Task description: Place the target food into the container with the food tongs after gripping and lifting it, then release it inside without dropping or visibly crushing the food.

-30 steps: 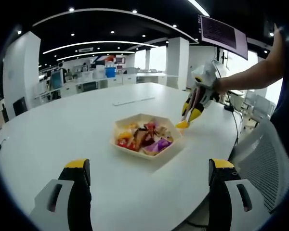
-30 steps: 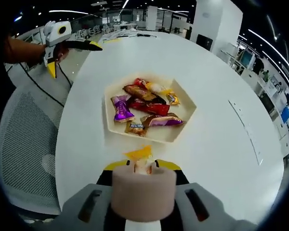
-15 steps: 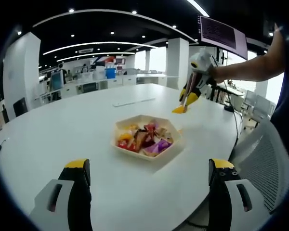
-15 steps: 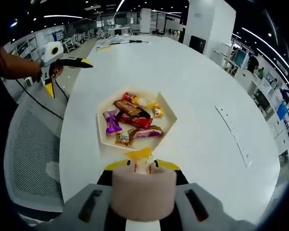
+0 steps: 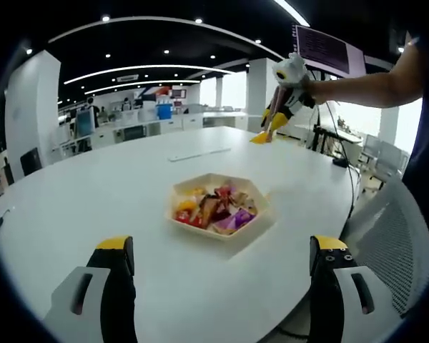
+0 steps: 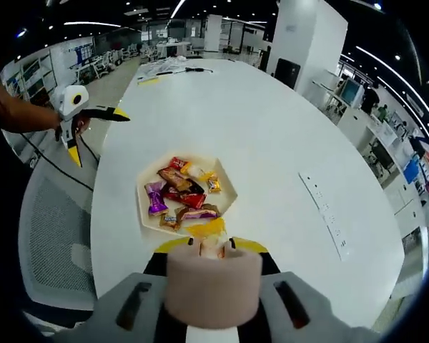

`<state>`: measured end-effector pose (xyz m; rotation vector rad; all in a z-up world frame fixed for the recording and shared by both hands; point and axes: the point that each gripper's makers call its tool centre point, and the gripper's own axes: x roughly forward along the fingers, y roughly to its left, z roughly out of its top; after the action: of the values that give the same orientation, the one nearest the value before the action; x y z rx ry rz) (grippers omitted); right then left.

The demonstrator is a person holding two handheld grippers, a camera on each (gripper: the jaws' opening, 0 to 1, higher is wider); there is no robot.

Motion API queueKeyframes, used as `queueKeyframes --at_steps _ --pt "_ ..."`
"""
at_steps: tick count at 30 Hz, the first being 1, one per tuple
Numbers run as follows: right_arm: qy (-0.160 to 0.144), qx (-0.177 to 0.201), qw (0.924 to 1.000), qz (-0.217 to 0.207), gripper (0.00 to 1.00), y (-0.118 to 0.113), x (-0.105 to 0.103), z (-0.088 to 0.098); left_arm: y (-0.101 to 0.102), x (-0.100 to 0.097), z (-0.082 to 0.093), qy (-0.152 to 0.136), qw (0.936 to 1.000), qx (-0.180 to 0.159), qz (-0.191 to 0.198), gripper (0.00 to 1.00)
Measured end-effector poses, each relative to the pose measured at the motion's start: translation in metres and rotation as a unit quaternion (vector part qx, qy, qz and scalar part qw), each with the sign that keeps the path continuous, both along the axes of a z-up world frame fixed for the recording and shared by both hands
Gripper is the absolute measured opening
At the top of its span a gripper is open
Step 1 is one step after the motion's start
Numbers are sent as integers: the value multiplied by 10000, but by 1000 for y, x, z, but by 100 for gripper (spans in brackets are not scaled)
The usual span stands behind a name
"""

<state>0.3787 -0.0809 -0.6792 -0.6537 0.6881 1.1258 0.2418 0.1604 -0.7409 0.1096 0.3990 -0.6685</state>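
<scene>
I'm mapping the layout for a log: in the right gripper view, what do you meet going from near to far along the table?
yellow wrapped snack held at the right gripper → hexagonal tray of wrapped snacks → bare white table → papers and black items at the far end.

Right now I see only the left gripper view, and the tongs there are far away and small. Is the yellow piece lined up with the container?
Observer: In the right gripper view the yellow-wrapped piece overlaps the near rim of the container; its height I cannot judge.
Operator: Is the grip on the tongs firm?
Observer: The right hand-held gripper has its yellow jaw tips closed against both sides of the food tongs.
Operator: And my own?
Observer: The left hand-held gripper shows open there, off the table's edge.
</scene>
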Motion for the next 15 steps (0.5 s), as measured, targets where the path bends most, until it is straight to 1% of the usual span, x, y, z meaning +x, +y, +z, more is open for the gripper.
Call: queueKeyframes --at_steps 3,15 --pt "-47 -15 10000 12 18 1 1 5 0 0 1 -37 10000 6 -12 99" --pt "-122 -31 9999 21 18 6 3 9 -1 0 3 -73 10000 -23 -7 99"
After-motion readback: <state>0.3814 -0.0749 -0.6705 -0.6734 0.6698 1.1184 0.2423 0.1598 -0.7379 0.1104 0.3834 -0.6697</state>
